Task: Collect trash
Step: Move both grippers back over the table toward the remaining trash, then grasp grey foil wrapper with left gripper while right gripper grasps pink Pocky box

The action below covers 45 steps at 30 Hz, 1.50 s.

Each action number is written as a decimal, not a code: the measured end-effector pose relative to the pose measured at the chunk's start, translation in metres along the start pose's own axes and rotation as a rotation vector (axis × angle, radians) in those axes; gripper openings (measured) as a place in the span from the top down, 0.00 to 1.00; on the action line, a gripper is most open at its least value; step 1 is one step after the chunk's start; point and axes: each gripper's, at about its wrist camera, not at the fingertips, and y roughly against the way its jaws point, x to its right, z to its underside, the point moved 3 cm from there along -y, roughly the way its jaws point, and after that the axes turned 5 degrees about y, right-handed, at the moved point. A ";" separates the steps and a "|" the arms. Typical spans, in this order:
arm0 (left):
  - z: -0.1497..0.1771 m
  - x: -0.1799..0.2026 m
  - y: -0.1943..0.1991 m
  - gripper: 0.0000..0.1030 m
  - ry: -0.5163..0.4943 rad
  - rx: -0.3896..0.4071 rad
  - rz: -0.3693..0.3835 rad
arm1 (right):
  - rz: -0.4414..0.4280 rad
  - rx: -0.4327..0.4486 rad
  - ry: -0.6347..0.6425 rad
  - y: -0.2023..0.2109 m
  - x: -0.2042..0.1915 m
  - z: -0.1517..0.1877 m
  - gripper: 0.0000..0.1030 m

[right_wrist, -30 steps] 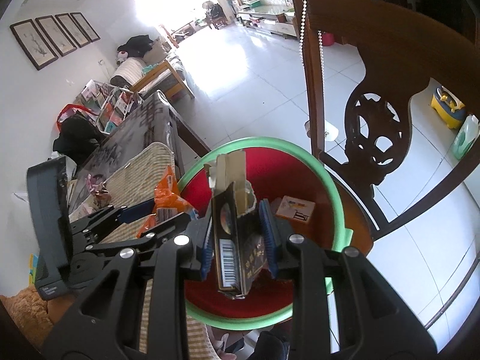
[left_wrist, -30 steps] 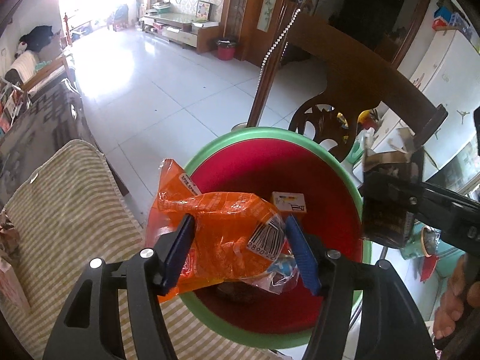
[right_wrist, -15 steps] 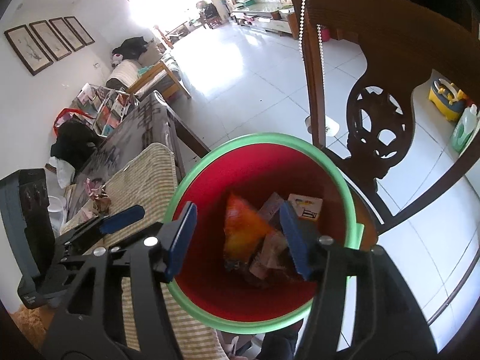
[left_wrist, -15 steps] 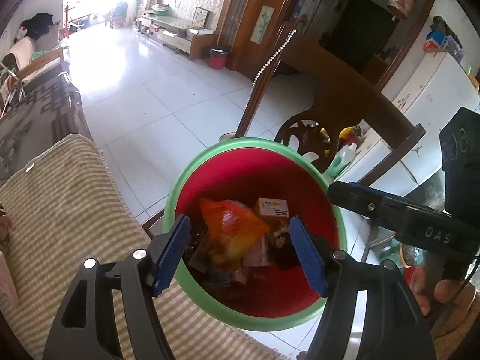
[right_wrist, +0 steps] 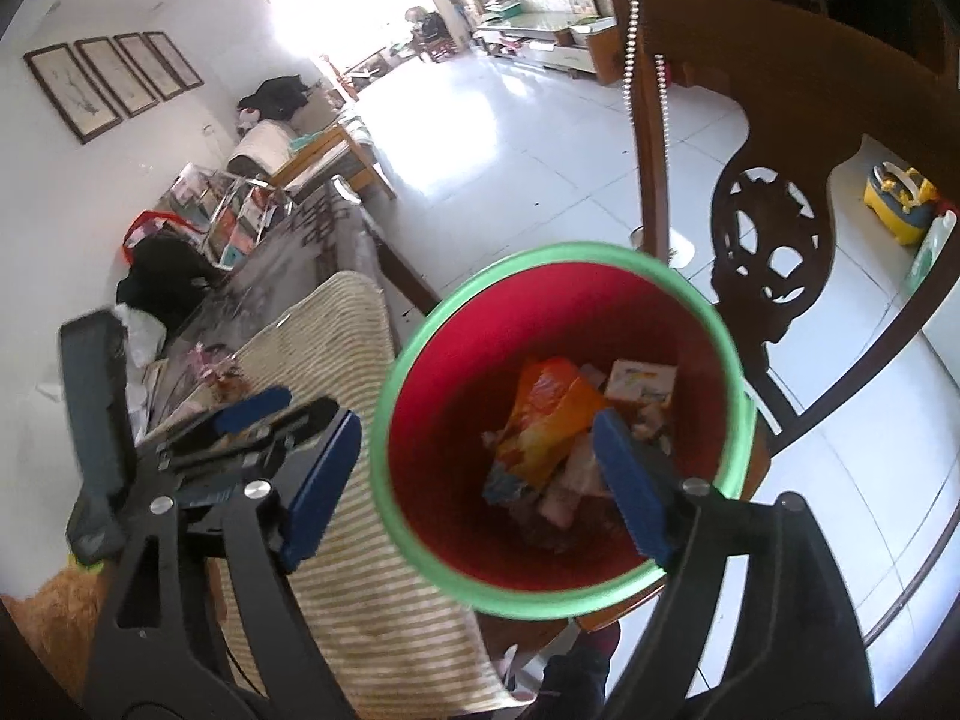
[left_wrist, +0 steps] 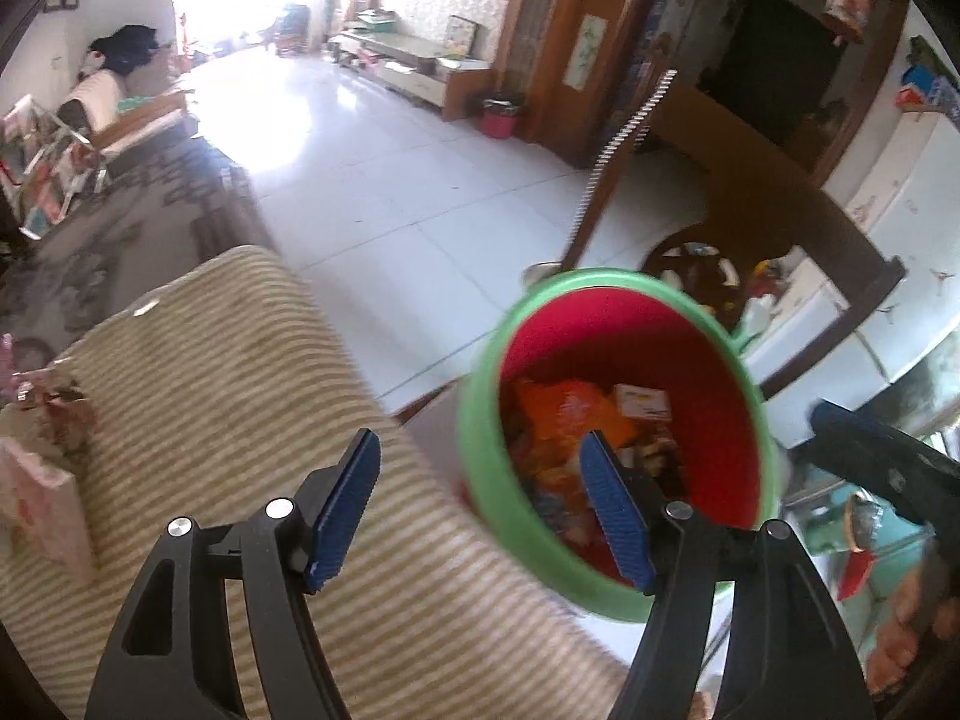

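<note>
A red bin with a green rim [left_wrist: 480, 438] [right_wrist: 384, 420] stands beside the table edge. Inside lie an orange snack wrapper [left_wrist: 570, 414] [right_wrist: 552, 402], a small white and yellow box [left_wrist: 645, 402] [right_wrist: 642, 381] and other scraps. My left gripper [left_wrist: 480, 504] is open and empty, above the bin's left rim and the striped cloth. My right gripper [right_wrist: 474, 480] is open and empty, held over the bin; it also shows at the right of the left wrist view [left_wrist: 882, 456].
A striped cloth [left_wrist: 210, 390] [right_wrist: 354, 372] covers the table left of the bin. A pink packet [left_wrist: 42, 498] lies on it at far left. A dark wooden chair [right_wrist: 774, 228] stands behind the bin. White tiled floor [left_wrist: 390, 192] lies beyond.
Both grippers opened and dropped their loads, the orange wrapper and the dark carton, into the bin. Since then the left gripper has shifted left over the cloth; the right has backed off slightly.
</note>
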 end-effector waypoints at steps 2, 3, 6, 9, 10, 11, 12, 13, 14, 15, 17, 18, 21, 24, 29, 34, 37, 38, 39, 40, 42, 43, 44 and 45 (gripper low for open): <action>-0.001 -0.012 0.004 0.36 0.018 0.008 -0.024 | -0.008 -0.001 0.006 0.001 -0.006 0.004 0.23; -0.001 -0.016 0.006 0.36 0.026 0.014 -0.031 | -0.010 -0.003 0.010 0.001 -0.008 0.005 0.22; 0.001 -0.032 0.016 0.34 0.059 0.037 -0.044 | -0.010 -0.002 0.020 0.000 -0.016 0.005 0.22; 0.007 -0.045 0.027 0.32 0.077 0.061 -0.056 | -0.020 -0.006 0.044 -0.005 -0.032 0.003 0.21; 0.010 -0.053 0.032 0.32 0.085 0.070 -0.061 | -0.026 -0.009 0.055 -0.008 -0.039 0.003 0.21; 0.012 -0.058 0.035 0.32 0.091 0.074 -0.065 | -0.031 -0.012 0.062 -0.011 -0.045 0.002 0.21; 0.017 -0.070 0.042 0.32 0.108 0.082 -0.071 | -0.039 -0.017 0.073 -0.016 -0.055 0.002 0.21; 0.021 -0.080 0.047 0.32 0.122 0.088 -0.075 | -0.047 -0.022 0.083 -0.020 -0.065 0.001 0.21; 0.024 -0.087 0.051 0.32 0.131 0.093 -0.081 | -0.058 -0.031 0.097 -0.027 -0.078 0.001 0.21; 0.029 -0.101 0.059 0.32 0.147 0.101 -0.097 | -0.067 -0.039 0.108 -0.031 -0.088 0.001 0.21; 0.040 -0.135 0.077 0.31 0.184 0.120 -0.143 | -0.096 -0.065 0.142 -0.046 -0.116 0.002 0.21; 0.046 -0.152 0.085 0.31 0.207 0.128 -0.166 | -0.107 -0.076 0.153 -0.052 -0.126 0.003 0.21; 0.064 -0.202 0.108 0.30 0.281 0.143 -0.228 | -0.158 -0.140 0.200 -0.084 -0.167 0.003 0.21; 0.085 -0.255 0.127 0.30 0.340 0.151 -0.302 | -0.171 -0.202 0.306 -0.121 -0.218 0.000 0.21; 0.119 -0.327 0.148 0.30 0.421 0.139 -0.388 | -0.173 -0.327 0.534 -0.188 -0.309 0.005 0.18; 0.141 -0.378 0.161 0.30 0.485 0.137 -0.413 | -0.143 -0.409 0.715 -0.243 -0.376 0.021 0.18; 0.145 -0.397 0.166 0.30 0.504 0.145 -0.412 | -0.117 -0.439 0.846 -0.272 -0.412 0.035 0.18; 0.145 -0.402 0.167 0.30 0.509 0.149 -0.407 | -0.108 -0.444 0.872 -0.278 -0.419 0.039 0.17; 0.145 -0.406 0.167 0.30 0.513 0.153 -0.402 | -0.088 -0.462 0.914 -0.288 -0.426 0.046 0.15; 0.144 -0.409 0.167 0.30 0.514 0.156 -0.397 | -0.065 -0.482 0.939 -0.298 -0.430 0.051 0.15; 0.142 -0.412 0.165 0.30 0.514 0.156 -0.379 | 0.015 -0.496 0.967 -0.314 -0.430 0.056 0.15; 0.141 -0.413 0.163 0.30 0.513 0.156 -0.373 | 0.035 -0.508 0.962 -0.319 -0.428 0.058 0.15; 0.139 -0.414 0.160 0.30 0.510 0.154 -0.363 | 0.030 -0.515 0.947 -0.321 -0.426 0.059 0.17; 0.139 -0.414 0.160 0.30 0.509 0.153 -0.357 | 0.020 -0.508 0.924 -0.319 -0.423 0.059 0.30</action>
